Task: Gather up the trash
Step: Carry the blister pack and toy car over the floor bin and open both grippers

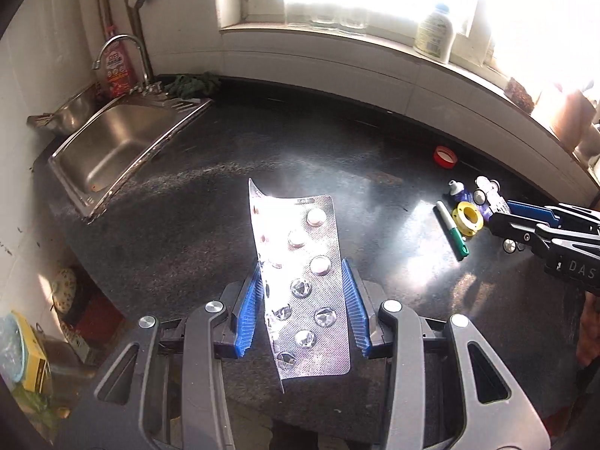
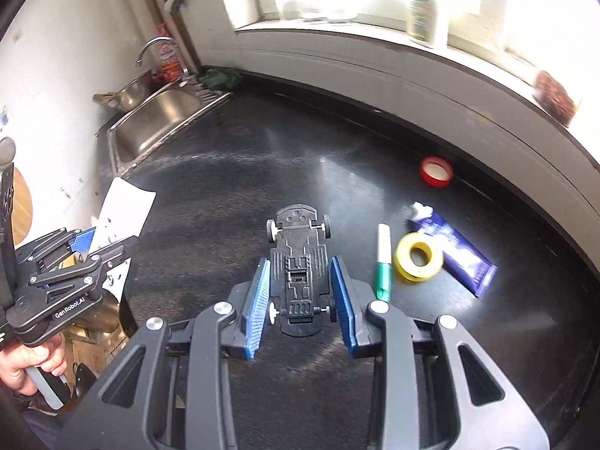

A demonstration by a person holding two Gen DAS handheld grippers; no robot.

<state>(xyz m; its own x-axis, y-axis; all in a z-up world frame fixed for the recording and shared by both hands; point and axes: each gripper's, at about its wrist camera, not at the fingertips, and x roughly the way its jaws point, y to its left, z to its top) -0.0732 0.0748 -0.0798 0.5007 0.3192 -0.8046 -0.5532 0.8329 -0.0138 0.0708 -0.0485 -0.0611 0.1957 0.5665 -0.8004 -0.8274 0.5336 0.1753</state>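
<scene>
Over counter (image 1: 195, 225) | L grip (image 1: 305, 303) clamps blister pack (image 1: 300, 281), long axis fwd | R grip (image 2: 300, 292) clamps toy chassis (image 2: 298, 266), lengthwise fwd

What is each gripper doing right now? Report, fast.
Left gripper: shut on a pill blister pack.
Right gripper: shut on a toy car chassis.

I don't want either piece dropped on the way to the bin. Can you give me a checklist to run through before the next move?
1. Left tongs gripping the blister pack: ok, pads at both edges.
2. Right tongs gripping the toy car chassis: ok.
3. Both loads lifted off the counter: ok.
4. Bin located: cannot tell, none in view.
5. Trash left behind: not ok; red cap, marker, yellow tape roll and tube remain.
</scene>
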